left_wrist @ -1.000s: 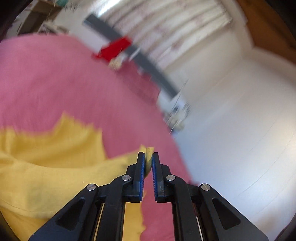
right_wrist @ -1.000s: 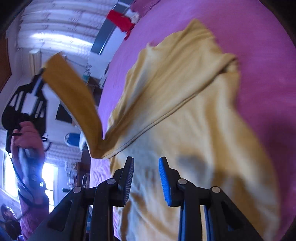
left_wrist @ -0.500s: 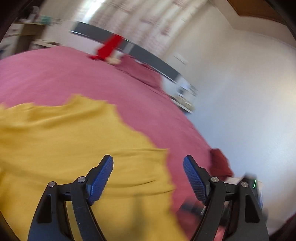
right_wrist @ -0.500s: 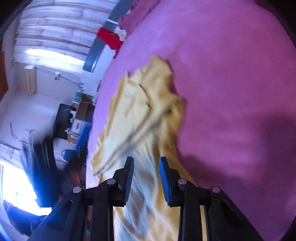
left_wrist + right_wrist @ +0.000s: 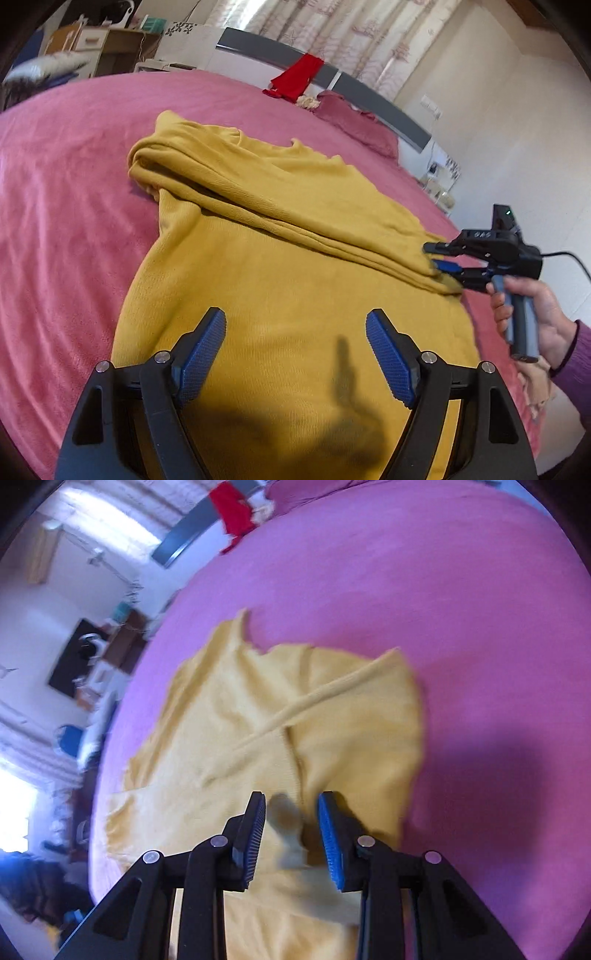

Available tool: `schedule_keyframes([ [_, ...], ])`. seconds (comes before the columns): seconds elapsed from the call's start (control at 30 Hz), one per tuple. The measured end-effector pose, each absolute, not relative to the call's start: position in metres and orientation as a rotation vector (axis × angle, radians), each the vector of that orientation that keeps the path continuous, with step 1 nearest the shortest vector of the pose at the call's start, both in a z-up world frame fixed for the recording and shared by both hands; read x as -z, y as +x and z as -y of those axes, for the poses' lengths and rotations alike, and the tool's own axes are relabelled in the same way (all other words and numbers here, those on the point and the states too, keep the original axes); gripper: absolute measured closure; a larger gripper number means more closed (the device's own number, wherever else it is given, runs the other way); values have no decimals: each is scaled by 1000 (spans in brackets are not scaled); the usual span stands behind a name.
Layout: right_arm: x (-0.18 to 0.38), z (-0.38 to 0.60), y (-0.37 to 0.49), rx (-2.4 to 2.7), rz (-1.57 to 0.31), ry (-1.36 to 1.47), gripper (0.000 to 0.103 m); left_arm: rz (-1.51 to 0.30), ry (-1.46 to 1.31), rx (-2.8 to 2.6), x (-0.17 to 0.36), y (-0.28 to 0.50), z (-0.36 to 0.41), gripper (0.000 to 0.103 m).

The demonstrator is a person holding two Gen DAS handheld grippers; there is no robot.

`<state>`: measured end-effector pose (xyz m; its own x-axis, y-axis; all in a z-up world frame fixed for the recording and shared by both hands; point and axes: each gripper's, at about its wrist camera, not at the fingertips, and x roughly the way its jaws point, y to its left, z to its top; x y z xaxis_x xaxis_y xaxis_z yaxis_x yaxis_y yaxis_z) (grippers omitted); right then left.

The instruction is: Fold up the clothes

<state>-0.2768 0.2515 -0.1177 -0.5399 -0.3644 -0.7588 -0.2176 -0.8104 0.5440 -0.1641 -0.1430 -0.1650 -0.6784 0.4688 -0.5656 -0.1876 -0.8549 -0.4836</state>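
A mustard-yellow garment (image 5: 288, 280) lies spread on the pink bed (image 5: 66, 184), with one part folded over in a long diagonal band. My left gripper (image 5: 295, 317) hangs open and wide above the near part of the garment, with nothing between its pads. A hand (image 5: 535, 317) holds my right gripper (image 5: 432, 255) at the garment's right edge, at the end of the folded band. In the right wrist view the right gripper (image 5: 291, 801) stands a little apart over the blurred yellow garment (image 5: 258, 701), gripping nothing that I can see.
A red cloth (image 5: 295, 77) hangs over the grey headboard (image 5: 369, 96), with a pink pillow (image 5: 354, 122) below it. Shelves and furniture (image 5: 110, 44) stand beyond the bed's far left. A white wall runs along the right. The pink bed cover (image 5: 443, 590) surrounds the garment.
My left gripper let go of the yellow fabric it was pinching, opened wide and sank over the garment. The lifted part now lies folded across. My right gripper swept to the garment's edge.
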Motion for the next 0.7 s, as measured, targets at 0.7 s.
schedule_keyframes([
  [0.7,119,-279,-290,2466,1008,1479,77,624,-991,-2491,164,-159,142,22],
])
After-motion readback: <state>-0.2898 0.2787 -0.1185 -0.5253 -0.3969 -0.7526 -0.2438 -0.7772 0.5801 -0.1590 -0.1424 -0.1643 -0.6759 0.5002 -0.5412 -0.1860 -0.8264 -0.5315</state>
